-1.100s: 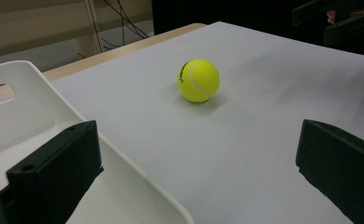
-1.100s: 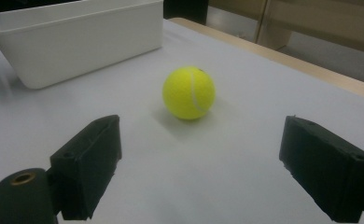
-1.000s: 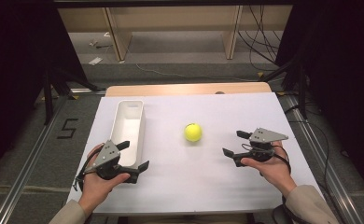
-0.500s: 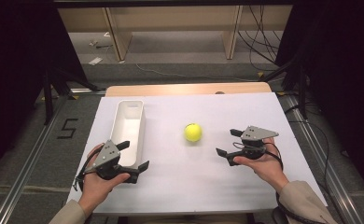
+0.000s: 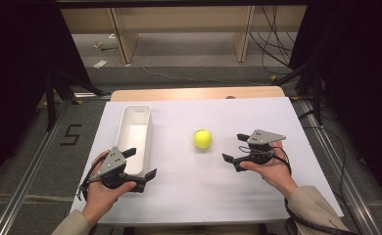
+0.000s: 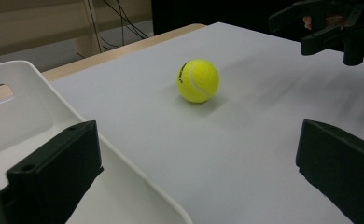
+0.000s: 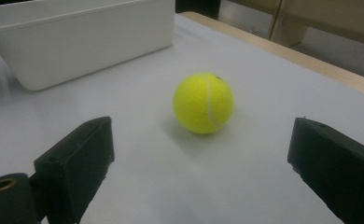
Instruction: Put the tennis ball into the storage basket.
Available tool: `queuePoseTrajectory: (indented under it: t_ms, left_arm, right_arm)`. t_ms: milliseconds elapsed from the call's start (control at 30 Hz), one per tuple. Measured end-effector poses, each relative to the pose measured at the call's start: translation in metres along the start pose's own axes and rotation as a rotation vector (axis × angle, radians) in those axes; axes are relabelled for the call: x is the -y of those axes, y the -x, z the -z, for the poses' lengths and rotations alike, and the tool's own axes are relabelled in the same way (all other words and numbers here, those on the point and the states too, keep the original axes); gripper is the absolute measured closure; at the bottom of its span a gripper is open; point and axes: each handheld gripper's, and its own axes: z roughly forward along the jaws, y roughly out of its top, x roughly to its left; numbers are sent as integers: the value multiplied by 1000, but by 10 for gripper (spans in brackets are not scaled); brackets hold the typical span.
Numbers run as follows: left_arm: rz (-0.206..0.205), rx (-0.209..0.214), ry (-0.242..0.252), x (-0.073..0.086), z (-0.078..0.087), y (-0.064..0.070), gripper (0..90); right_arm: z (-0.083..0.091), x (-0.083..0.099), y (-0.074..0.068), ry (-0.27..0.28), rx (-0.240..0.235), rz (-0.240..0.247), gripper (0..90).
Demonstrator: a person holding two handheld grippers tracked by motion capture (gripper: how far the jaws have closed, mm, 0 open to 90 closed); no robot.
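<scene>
A yellow tennis ball [image 5: 202,138] rests on the white tabletop, right of a long white bin [image 5: 136,108]. My right gripper [image 5: 233,147] sits just right of the ball, open, jaws pointing at it. In the right gripper view the ball [image 7: 203,102] lies a short way ahead of the open right gripper [image 7: 199,158], with the bin [image 7: 77,37] beyond. My left gripper [image 5: 141,162] is open by the bin's near end. In the left gripper view one jaw of the left gripper [image 6: 196,158] hangs over the bin's rim [image 6: 31,93]. The ball [image 6: 197,80] lies farther off.
A white sheet [image 5: 189,196] covers the table, and a wooden strip [image 5: 194,93] shows along its far edge. Beyond the table are wooden shelf legs and cables on the floor. The right gripper [image 6: 339,28] shows at the top right of the left gripper view.
My right gripper has moved left across the table, closer to the ball. The left gripper, the ball and the bin have stayed put.
</scene>
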Motion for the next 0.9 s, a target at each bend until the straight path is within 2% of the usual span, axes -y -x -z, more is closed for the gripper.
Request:
queuePoseTrajectory:
  t_ms: [400, 900]
  left_arm:
    - [1, 0, -1, 0, 0, 0, 0]
    - [-1, 2, 0, 0, 0, 0, 0]
  right_arm:
    - [-6, -2, 2, 11, 1, -9, 64]
    - [-14, -3, 2, -2, -4, -13, 58]
